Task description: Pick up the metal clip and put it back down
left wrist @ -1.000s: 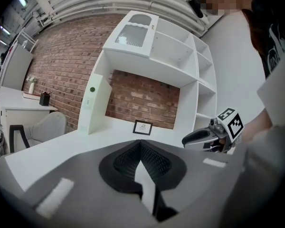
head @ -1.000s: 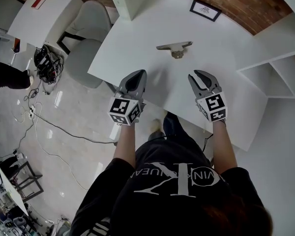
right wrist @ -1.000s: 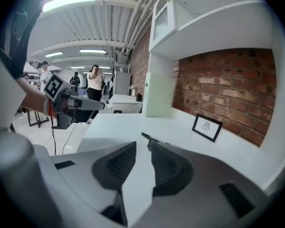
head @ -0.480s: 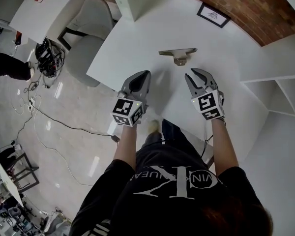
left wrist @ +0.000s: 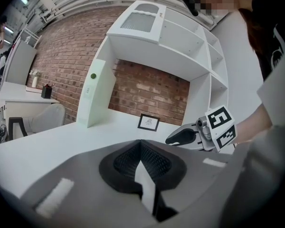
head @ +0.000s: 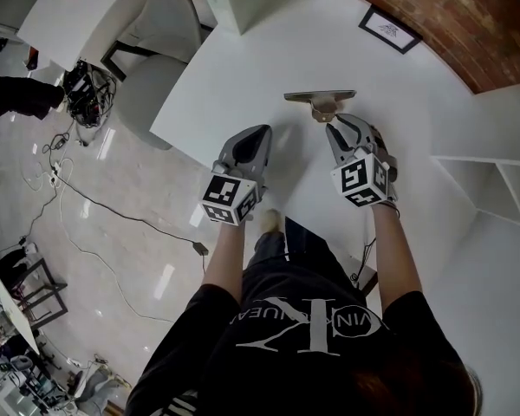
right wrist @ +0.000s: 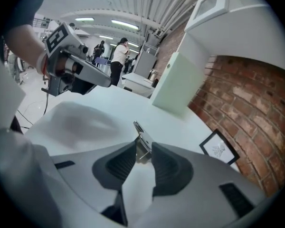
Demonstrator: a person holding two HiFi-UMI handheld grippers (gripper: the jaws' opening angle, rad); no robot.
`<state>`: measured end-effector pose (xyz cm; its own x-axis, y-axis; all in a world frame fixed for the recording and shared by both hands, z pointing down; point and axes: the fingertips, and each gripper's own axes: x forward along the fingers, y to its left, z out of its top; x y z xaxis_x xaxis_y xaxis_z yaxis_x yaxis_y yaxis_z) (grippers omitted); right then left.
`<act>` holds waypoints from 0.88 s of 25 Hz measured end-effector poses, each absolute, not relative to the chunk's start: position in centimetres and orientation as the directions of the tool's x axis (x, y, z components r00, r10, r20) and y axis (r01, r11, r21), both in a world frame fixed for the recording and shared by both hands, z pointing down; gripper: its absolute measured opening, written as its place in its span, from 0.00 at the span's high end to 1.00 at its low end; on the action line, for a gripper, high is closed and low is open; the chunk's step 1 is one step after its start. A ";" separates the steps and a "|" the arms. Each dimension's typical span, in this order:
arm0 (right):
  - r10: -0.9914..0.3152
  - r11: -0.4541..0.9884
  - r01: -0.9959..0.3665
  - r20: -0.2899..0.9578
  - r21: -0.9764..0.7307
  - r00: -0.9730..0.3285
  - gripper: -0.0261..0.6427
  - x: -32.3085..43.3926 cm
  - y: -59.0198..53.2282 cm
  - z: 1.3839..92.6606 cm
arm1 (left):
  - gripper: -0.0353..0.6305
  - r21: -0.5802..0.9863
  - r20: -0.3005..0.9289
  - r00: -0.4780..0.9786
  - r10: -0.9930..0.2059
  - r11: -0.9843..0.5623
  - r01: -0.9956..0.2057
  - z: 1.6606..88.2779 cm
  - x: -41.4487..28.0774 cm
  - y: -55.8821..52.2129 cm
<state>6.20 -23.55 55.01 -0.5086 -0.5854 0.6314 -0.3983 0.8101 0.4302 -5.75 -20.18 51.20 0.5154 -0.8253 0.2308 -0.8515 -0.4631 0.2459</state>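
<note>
Right hand-held gripper (head: 338, 130) points its parted jaws at the metal clip (head: 319, 99) on the white tabletop (head: 243, 68), apparently lining up a grasp. Left hand-held gripper (head: 261, 132) is closed, empty and set aside.

Wide bare bench (head: 234, 85) left of centre, an easy run through to the far edge. The metal clip (head: 321, 100) sits mid-bench, right at the mouth of the right tongs' (head: 338, 129) parted jaws. A picture frame (head: 389, 29) guards the far edge by the brick wall (head: 455, 16), a tall white box (head: 234, 0) blocks the far left corner, and a shelf unit (head: 494, 167) walls off the right edge.
</note>
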 end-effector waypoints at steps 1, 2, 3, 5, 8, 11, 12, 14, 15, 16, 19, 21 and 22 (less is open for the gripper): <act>-0.583 0.812 -0.382 0.638 0.441 -0.503 0.86 6.1 -23.8 55.3 | 0.94 0.248 0.233 0.515 -0.825 -0.462 -0.852 51.4 -5.6 -20.3; -0.581 0.814 -0.366 0.644 0.452 -0.498 0.86 6.1 -24.0 55.6 | 0.94 0.248 0.235 0.515 -0.824 -0.461 -0.852 51.5 -5.5 -20.5; -0.580 0.814 -0.353 0.649 0.461 -0.492 0.86 6.1 -24.2 55.9 | 0.94 0.248 0.236 0.515 -0.824 -0.461 -0.852 51.6 -5.4 -20.6; -0.580 0.814 -0.327 0.659 0.480 -0.478 0.86 6.2 -24.6 56.3 | 0.94 0.248 0.238 0.514 -0.824 -0.460 -0.853 51.8 -5.2 -20.9; -0.582 0.811 -0.273 0.669 0.517 -0.462 0.86 6.0 -25.1 56.9 | 0.94 0.250 0.236 0.511 -0.827 -0.456 -0.854 51.8 -5.1 -21.3; -0.591 0.800 -0.214 0.670 0.561 -0.449 0.86 5.8 -25.5 57.4 | 0.94 0.253 0.237 0.507 -0.829 -0.452 -0.856 52.0 -5.0 -21.5; -0.597 0.793 -0.200 0.668 0.576 -0.444 0.86 5.8 -25.6 57.5 | 0.94 0.254 0.237 0.507 -0.828 -0.451 -0.855 52.1 -4.9 -21.5; -0.605 0.784 -0.180 0.664 0.594 -0.440 0.86 5.7 -25.9 57.5 | 0.94 0.259 0.239 0.509 -0.827 -0.451 -0.854 52.3 -4.9 -21.6; -0.605 0.782 -0.171 0.663 0.600 -0.440 0.86 5.5 -26.0 57.6 | 0.94 0.261 0.239 0.509 -0.827 -0.451 -0.854 52.4 -4.9 -21.5; -0.605 0.780 -0.158 0.664 0.606 -0.440 0.86 5.4 -26.0 57.7 | 0.94 0.263 0.240 0.509 -0.827 -0.449 -0.854 52.4 -5.0 -21.5; -0.607 0.770 -0.120 0.661 0.627 -0.441 0.86 5.1 -26.3 58.0 | 0.94 0.266 0.240 0.510 -0.826 -0.449 -0.853 52.5 -4.9 -21.5; -0.608 0.765 -0.104 0.659 0.636 -0.442 0.86 4.9 -26.4 58.1 | 0.94 0.268 0.238 0.512 -0.825 -0.451 -0.851 52.6 -4.9 -21.5; -0.609 0.763 -0.099 0.659 0.639 -0.442 0.86 4.9 -26.4 58.1 | 0.94 0.269 0.237 0.513 -0.825 -0.452 -0.850 52.6 -4.8 -21.4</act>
<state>4.85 -26.36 58.13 -0.4421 -0.6088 0.6587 -0.0994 0.7631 0.6385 -4.84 -21.40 52.57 0.5135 -0.8248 0.2368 -0.8504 -0.4522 0.2688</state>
